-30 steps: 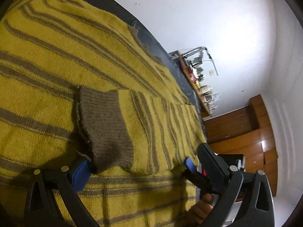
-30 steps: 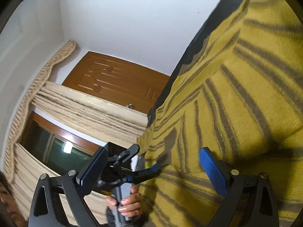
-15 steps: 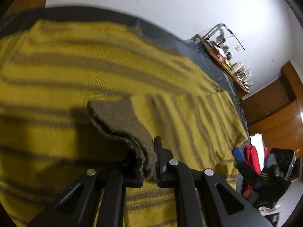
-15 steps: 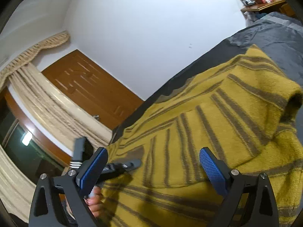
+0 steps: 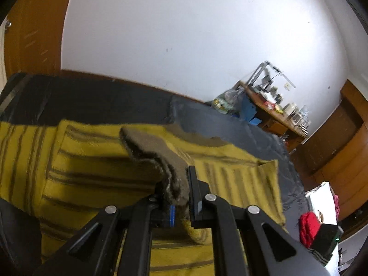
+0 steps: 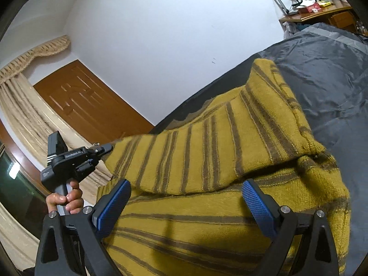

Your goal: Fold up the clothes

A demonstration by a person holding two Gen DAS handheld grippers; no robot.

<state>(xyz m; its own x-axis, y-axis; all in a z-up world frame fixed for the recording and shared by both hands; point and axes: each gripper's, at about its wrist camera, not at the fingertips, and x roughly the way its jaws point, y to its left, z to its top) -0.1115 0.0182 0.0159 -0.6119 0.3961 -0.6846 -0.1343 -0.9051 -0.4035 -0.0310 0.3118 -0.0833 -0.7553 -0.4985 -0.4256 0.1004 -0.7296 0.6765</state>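
A mustard-yellow knit sweater with brown stripes point(image 6: 207, 161) lies on a dark grey bed cover point(image 6: 326, 69). My left gripper point(image 5: 177, 184) is shut on the sleeve's brown cuff point(image 5: 156, 154) and holds the sleeve lifted over the sweater body point(image 5: 80, 165). In the right wrist view the left gripper point(image 6: 101, 151) shows at the left, held by a hand, with the sleeve stretched from it. My right gripper point(image 6: 186, 204) is open and empty, its blue pads point(image 6: 257, 204) just above the sweater's lower part.
A wooden desk with clutter point(image 5: 271, 108) stands beyond the bed by the white wall. A brown door point(image 6: 87, 105) and beige curtains point(image 6: 34, 119) are at the left. A red cloth point(image 5: 308, 227) lies at the right edge.
My left gripper closed on the brown cuff and lifted the sleeve up and across the sweater. My right gripper stayed open and drew back, tilting to a wider view.
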